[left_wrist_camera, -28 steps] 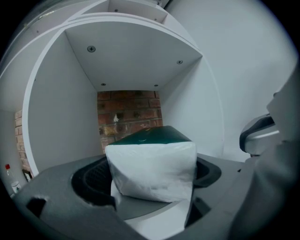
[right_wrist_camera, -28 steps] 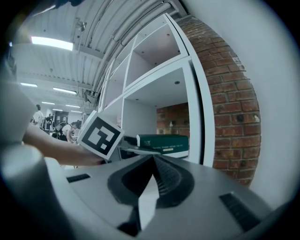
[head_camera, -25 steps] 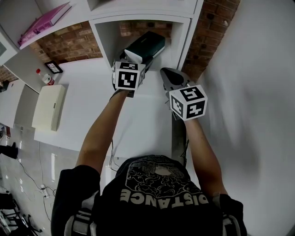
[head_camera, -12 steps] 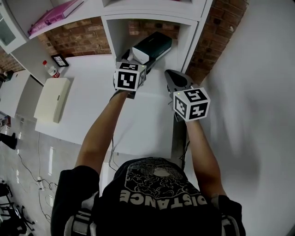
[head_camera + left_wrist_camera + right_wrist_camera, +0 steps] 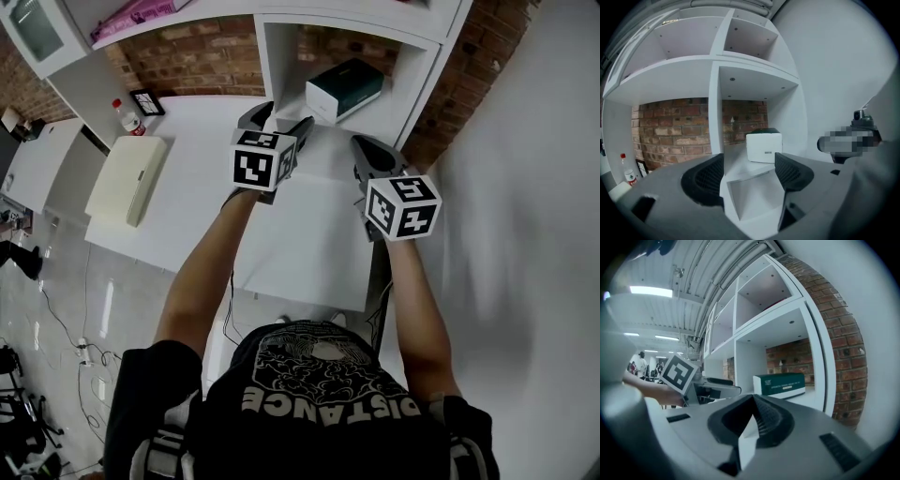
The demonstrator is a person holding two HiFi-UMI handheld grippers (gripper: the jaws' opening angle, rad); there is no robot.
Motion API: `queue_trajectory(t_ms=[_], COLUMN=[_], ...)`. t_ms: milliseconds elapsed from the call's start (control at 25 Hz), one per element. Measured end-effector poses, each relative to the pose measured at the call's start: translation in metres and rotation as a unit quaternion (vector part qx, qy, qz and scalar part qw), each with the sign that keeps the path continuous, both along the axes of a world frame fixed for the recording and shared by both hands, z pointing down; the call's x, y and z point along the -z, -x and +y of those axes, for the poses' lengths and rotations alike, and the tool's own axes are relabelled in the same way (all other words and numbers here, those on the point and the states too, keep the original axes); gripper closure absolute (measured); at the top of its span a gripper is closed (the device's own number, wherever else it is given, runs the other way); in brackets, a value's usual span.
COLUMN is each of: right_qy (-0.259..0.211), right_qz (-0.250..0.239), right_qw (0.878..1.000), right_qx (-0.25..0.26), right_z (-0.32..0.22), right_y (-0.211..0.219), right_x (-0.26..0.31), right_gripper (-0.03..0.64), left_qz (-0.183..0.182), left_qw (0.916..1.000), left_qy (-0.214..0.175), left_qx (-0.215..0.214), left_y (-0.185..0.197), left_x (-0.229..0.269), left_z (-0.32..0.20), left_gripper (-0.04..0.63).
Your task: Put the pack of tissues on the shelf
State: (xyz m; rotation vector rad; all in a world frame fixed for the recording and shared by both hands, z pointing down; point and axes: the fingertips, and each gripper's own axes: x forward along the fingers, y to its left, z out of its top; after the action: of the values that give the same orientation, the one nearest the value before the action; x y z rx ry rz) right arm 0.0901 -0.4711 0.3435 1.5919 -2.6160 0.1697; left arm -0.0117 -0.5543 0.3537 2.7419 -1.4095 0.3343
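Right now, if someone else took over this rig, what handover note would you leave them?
Left gripper: open and empty; its jaws have just been closing with nothing between them.
Right gripper: shut, empty.
Pack of tissues: lies inside the shelf compartment, apart from both grippers.
Done: the pack is on the shelf.
Left: probably nothing but to draw both grippers clear.

Pack of tissues [image 5: 344,89] lay inside lower compartment of shelf [image 5: 275,61], brick wall [image 5: 187,66] behind. Counter [image 5: 300,234] ran before shelf. Far left on counter, against wall: bottle [image 5: 128,117], picture frame [image 5: 146,101] just right of it. Flat box [image 5: 127,178] lay on counter's left end, nearer than bottle. Book [image 5: 141,9] lay on upper board, above frame.
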Motion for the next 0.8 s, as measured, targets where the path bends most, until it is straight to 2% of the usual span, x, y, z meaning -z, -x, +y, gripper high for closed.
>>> queue_trajectory(t_ms=[280, 800], right_qy=[-0.007, -0.017], right_qz=[-0.002, 0.015], right_qw=[1.0, 1.0], right_qx=[0.013, 0.018], right_z=[0.004, 0.01], right_y=[0.043, 0.107], right_x=[0.002, 0.004], right_gripper=[0.614, 0.614], left_qz=[0.0, 0.011], left_qw=[0.9998, 0.9989], left_qy=[0.005, 0.002], left_qx=[0.017, 0.046], left_y=[0.059, 0.168], left_x=[-0.009, -0.002], left_z=[0.017, 0.057], left_gripper=[0.378, 0.551])
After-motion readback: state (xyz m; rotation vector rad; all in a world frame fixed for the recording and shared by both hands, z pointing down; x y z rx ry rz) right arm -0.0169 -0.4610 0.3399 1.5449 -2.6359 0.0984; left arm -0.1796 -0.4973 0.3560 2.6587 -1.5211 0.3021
